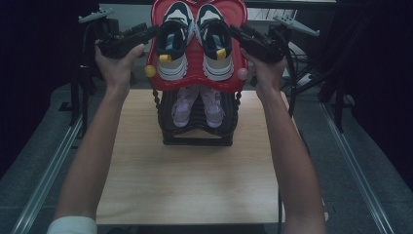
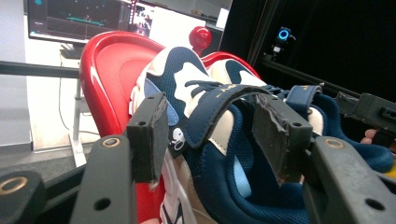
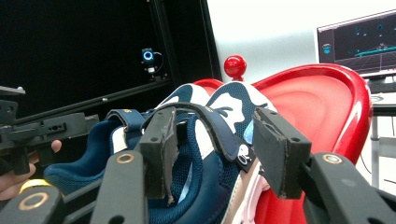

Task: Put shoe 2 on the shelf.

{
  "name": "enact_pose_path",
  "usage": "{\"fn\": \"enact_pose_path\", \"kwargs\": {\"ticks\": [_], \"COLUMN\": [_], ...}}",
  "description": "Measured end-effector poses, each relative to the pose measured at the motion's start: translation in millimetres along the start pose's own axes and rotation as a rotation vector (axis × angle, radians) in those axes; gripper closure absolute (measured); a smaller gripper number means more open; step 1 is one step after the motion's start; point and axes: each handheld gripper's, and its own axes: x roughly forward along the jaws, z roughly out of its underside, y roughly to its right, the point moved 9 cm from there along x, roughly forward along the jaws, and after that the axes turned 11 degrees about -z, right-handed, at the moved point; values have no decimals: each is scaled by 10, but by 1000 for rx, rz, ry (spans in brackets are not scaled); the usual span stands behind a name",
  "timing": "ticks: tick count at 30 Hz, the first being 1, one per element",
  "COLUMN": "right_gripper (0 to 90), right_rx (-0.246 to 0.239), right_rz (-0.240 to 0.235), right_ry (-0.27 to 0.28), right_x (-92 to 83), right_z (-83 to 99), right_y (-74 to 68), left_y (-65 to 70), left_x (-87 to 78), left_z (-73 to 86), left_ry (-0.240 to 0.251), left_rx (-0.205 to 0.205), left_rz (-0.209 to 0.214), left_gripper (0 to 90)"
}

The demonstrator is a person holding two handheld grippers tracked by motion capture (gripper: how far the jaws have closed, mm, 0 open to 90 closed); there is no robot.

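Room: dim; black curtains (image 1: 29, 97), grey floor (image 1: 44, 146), wooden worktop (image 1: 190, 185), lit monitor (image 2: 79, 18), white wall (image 3: 261, 32).

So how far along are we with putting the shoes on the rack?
Done, it seems: the navy-and-white sneakers sit on the red top tray and a pink pair on the black tier below. In hand: nothing; the left gripper and right gripper stand open beside the sneakers. Left: probably just pulling the hands back.

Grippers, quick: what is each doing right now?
Left gripper: open, fingers either side of the navy shoe strap.
Right gripper: open, nothing gripped.
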Motion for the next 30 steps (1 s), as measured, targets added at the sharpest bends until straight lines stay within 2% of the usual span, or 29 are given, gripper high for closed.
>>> {"fn": "enact_pose_path", "kwargs": {"ticks": [15, 22, 30], "right_gripper": [496, 503, 504], "right_rx": [10, 19, 23], "right_rz": [-20, -17, -13], "right_ry": [30, 42, 39], "right_x": [-318, -586, -810], "right_z": [36, 107, 248], "right_y": [36, 96, 173], "left_y": [-48, -97, -163], "left_x": [-221, -318, -445], "left_z": [98, 220, 336], "left_ry": [-4, -16, -19], "left_rx": [-7, -26, -40], "left_rz": [20, 36, 45], "left_gripper": [460, 459, 459]}}
